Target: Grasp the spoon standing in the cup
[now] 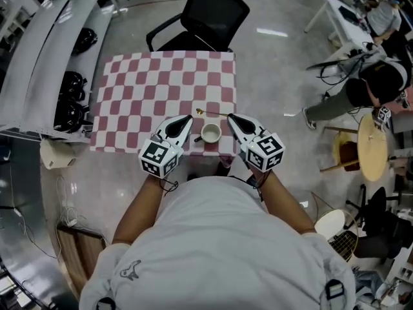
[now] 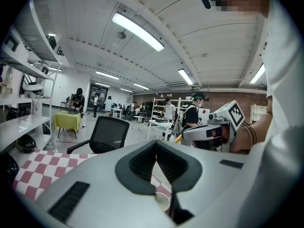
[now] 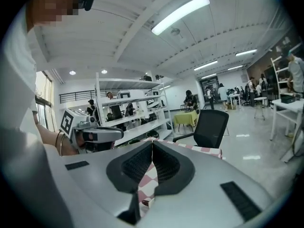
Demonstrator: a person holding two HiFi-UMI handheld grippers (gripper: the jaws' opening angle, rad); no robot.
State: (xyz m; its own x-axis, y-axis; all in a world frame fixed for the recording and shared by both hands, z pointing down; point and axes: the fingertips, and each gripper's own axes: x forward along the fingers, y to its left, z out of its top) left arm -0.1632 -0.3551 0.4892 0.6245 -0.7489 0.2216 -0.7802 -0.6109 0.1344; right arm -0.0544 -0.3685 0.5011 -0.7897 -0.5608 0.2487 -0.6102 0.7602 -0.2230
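A white cup (image 1: 211,133) stands near the front edge of the red-and-white checked table (image 1: 142,89). A thin gold spoon (image 1: 213,113) lies flat on the cloth just beyond the cup, apart from it, with its bowl pointing left. My left gripper (image 1: 188,117) hovers at the cup's left, shut with nothing in it. My right gripper (image 1: 231,117) mirrors it on the cup's right, also shut and holding nothing. In the left gripper view the jaws (image 2: 156,142) meet at their tips, and the cup's rim (image 2: 163,201) shows below them. The right gripper view has its jaws (image 3: 152,142) closed over the checked cloth.
A black office chair (image 1: 210,15) stands at the table's far side. White shelving (image 1: 45,50) with dark helmets runs along the left. A cardboard box (image 1: 58,154) sits on the floor at the left. At the right are a seated person (image 1: 377,82) and a round wooden table (image 1: 373,148).
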